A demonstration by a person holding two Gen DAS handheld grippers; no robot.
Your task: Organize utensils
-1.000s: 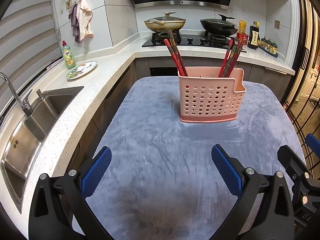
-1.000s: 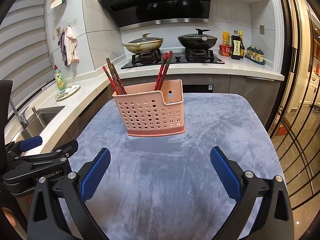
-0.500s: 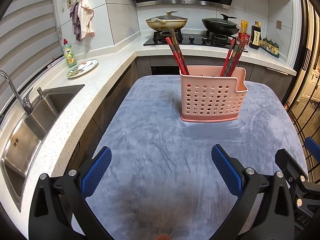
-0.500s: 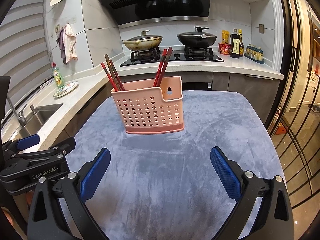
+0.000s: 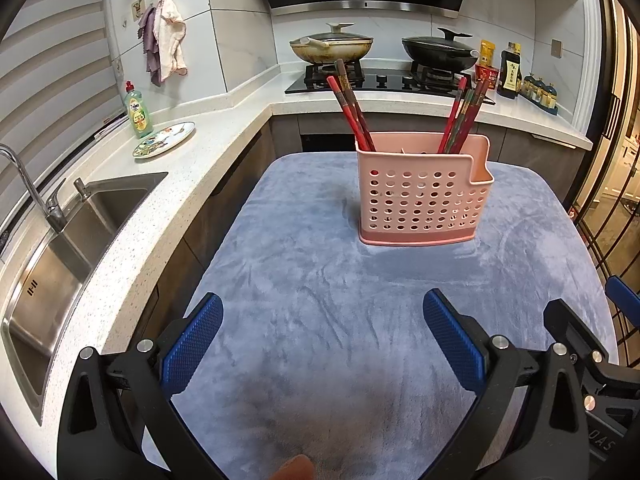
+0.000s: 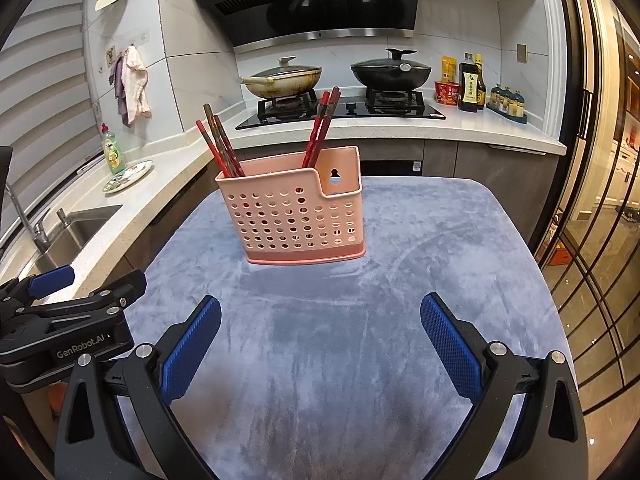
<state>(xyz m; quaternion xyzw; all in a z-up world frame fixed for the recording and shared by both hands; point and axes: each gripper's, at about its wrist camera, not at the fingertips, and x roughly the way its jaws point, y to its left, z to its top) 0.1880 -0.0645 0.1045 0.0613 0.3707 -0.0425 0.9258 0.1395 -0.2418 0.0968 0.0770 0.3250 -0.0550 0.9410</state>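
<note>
A pink perforated utensil basket (image 5: 424,196) (image 6: 294,216) stands upright on the grey-blue cloth of the table (image 5: 320,280). Red and brown chopsticks lean out of it in two bunches, one at its left end (image 5: 352,108) (image 6: 220,148) and one at its right end (image 5: 464,112) (image 6: 322,128). My left gripper (image 5: 322,336) hangs open over the near part of the cloth, well short of the basket, with nothing between its blue pads. My right gripper (image 6: 320,332) is open and empty too, beside the left one; its body shows in the left wrist view's lower right corner.
A white counter with a steel sink (image 5: 60,248) and tap runs along the left. A dish-soap bottle (image 5: 138,114) and a patterned plate (image 5: 164,145) sit on it. Two lidded woks (image 6: 284,80) and sauce bottles (image 6: 470,86) stand at the back. Glass doors (image 6: 600,200) close the right side.
Both grippers have drawn back and risen slightly from the basket, staying open. The basket and chopsticks have not moved.
</note>
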